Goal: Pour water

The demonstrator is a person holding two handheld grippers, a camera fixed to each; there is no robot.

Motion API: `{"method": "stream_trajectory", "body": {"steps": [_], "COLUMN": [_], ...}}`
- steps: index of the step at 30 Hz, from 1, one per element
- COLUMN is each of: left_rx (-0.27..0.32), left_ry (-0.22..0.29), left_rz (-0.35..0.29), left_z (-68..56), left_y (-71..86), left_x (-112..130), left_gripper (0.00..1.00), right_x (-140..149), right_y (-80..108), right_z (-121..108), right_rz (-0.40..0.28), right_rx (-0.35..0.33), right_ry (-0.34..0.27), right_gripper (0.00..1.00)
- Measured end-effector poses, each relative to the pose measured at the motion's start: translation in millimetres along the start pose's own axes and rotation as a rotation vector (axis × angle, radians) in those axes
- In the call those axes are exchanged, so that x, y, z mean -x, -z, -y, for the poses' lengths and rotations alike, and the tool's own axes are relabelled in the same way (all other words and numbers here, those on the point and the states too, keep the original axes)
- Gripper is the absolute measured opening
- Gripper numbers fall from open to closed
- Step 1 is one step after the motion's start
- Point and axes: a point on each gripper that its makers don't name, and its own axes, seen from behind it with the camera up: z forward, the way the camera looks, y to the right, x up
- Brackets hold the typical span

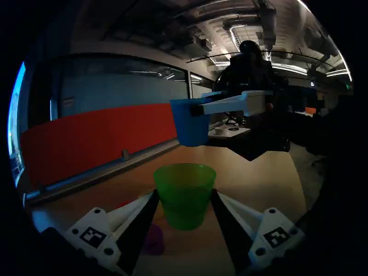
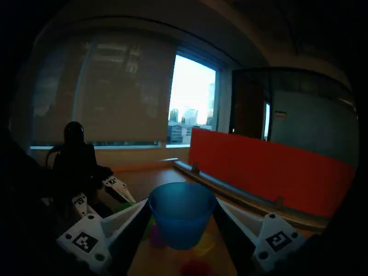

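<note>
a pale wooden desk [image 1: 269, 184] fills the lower half of the left gripper view. along its far edge runs a red partition [image 1: 92, 138], from the left of the frame toward the centre. in the right gripper view a bright window [image 2: 193, 101] sits at upper centre.

the left claw [image 1: 185, 195] is clenched on a green cup [image 1: 185, 202] at lower centre, one finger pressing each side; the cup stands upright, and whether it rests on the desk i cannot tell. the right claw [image 1: 197, 109] reaches in from the right of the frame, grasping a blue cup [image 1: 189, 124] by its rim side. that cup hangs in the air at centre, above the green one and apart from it, roughly upright. no water can be made out in either cup.

a small purple thing [image 1: 154, 237], blurred, lies on the desk at lower left, just beside the green cup.
</note>
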Motion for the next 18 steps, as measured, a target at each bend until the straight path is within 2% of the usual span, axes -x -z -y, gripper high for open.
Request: {"method": "stream_trajectory", "body": {"steps": [18], "left_rx": [0.05], "left_ry": [-0.02], "left_rz": [0.143], "left_z": [-9.0], "left_y": [-9.9], "left_x": [44], "left_gripper": [0.81], "right_x": [70], "right_y": [7.8], "right_z": [16], "right_rz": [0.116], "right_rx": [-0.071], "right_ry": [-0.024], "right_gripper": [0.91]}}
